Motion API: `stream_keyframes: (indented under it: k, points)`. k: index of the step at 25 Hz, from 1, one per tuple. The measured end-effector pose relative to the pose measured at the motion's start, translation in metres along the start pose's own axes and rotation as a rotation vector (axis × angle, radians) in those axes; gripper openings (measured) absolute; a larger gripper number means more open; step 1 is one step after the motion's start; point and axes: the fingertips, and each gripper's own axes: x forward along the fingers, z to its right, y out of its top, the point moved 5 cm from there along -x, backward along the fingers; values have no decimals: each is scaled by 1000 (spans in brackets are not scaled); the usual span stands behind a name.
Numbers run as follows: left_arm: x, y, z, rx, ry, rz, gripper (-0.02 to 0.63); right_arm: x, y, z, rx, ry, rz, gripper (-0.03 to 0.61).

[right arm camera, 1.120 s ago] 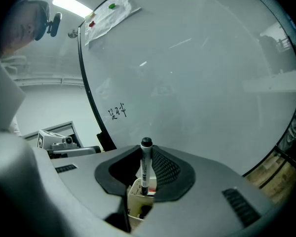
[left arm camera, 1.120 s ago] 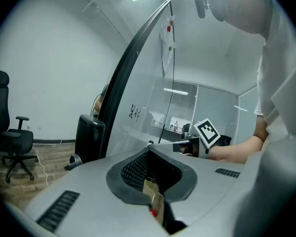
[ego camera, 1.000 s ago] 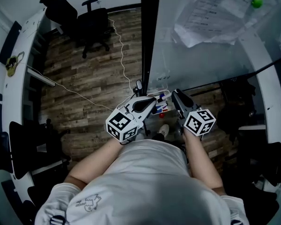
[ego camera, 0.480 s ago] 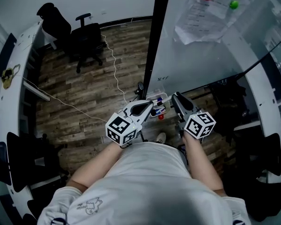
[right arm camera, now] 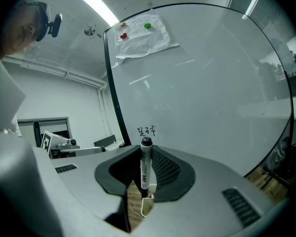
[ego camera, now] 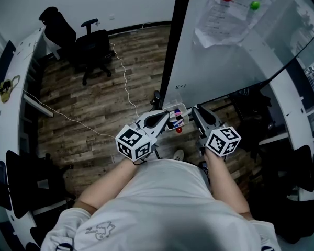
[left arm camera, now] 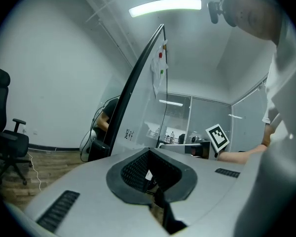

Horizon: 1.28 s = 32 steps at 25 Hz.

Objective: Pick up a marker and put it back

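Observation:
In the right gripper view, my right gripper (right arm camera: 142, 177) is shut on a black marker (right arm camera: 145, 158) that stands upright between the pads, cap end toward the whiteboard (right arm camera: 207, 83). In the left gripper view, the left gripper (left arm camera: 150, 171) is shut with no marker in it. From the head view, both grippers hang side by side at waist height: the left gripper (ego camera: 161, 118) and the right gripper (ego camera: 200, 114) flank the small marker tray (ego camera: 176, 118) at the whiteboard's (ego camera: 225, 56) lower corner. Several markers lie in that tray.
Papers (ego camera: 235, 12) are pinned to the board by a red and a green magnet. A black office chair (ego camera: 91, 46) stands on the wooden floor at the back left, with a white cable (ego camera: 123, 82) running toward the board. A white desk (ego camera: 15, 103) curves along the left.
The head view has tilted, showing more of the board and its papers. Both grippers stay in about the same place by the tray, the right still holding the marker.

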Motion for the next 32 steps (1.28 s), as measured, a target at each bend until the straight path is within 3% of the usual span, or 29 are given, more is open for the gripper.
stream_keyframes:
  k: [11,22,32]
  points:
    - [2,-7,-12,-3,146,-12,5,16,1,17,-47,95,-69,77]
    - [30,-13,-17,-31,339,20,5,48,-7,49,-41,329,-220,78]
    - [38,-49,4,-88,554,77,5,55,-21,65,-97,504,-312,77]
